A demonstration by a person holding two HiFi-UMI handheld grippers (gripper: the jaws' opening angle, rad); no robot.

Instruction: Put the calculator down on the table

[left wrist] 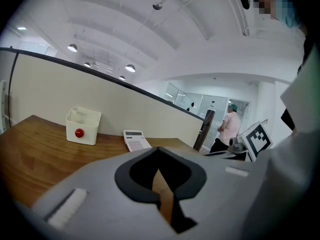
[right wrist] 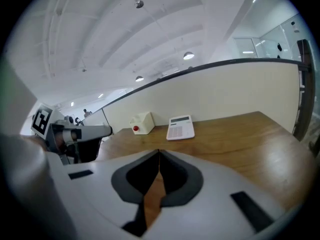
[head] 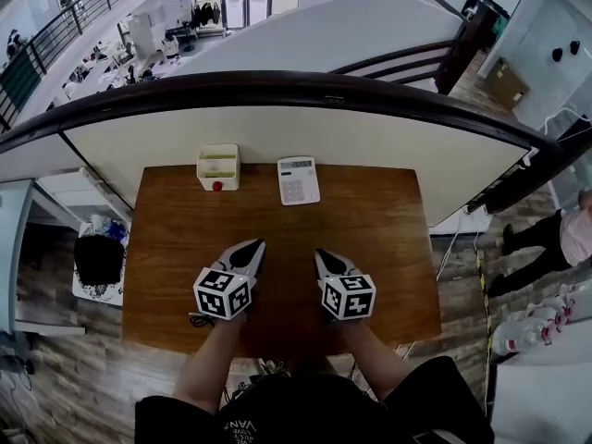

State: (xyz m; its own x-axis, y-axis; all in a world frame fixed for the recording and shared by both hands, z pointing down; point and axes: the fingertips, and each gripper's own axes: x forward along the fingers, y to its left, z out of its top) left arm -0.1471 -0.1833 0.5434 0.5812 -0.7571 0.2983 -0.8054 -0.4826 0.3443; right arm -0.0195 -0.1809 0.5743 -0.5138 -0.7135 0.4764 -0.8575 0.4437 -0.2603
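Observation:
A white calculator (head: pixel 298 180) lies flat near the far edge of the wooden table (head: pixel 388 239); it also shows in the left gripper view as the calculator (left wrist: pixel 136 139) and in the right gripper view as the calculator (right wrist: pixel 180 127). My left gripper (head: pixel 256 246) hangs over the middle of the table, well short of the calculator, jaws shut with nothing between them. My right gripper (head: pixel 320 255) is beside it, also shut and empty. In their own views the left gripper (left wrist: pixel 158 150) and the right gripper (right wrist: pixel 159 153) show jaw tips touching.
A small white box (head: pixel 218 166) with a red knob stands left of the calculator at the table's far edge. A cream partition wall (head: pixel 277 128) with a dark rail runs behind the table. A person (head: pixel 555 239) stands on the floor far right.

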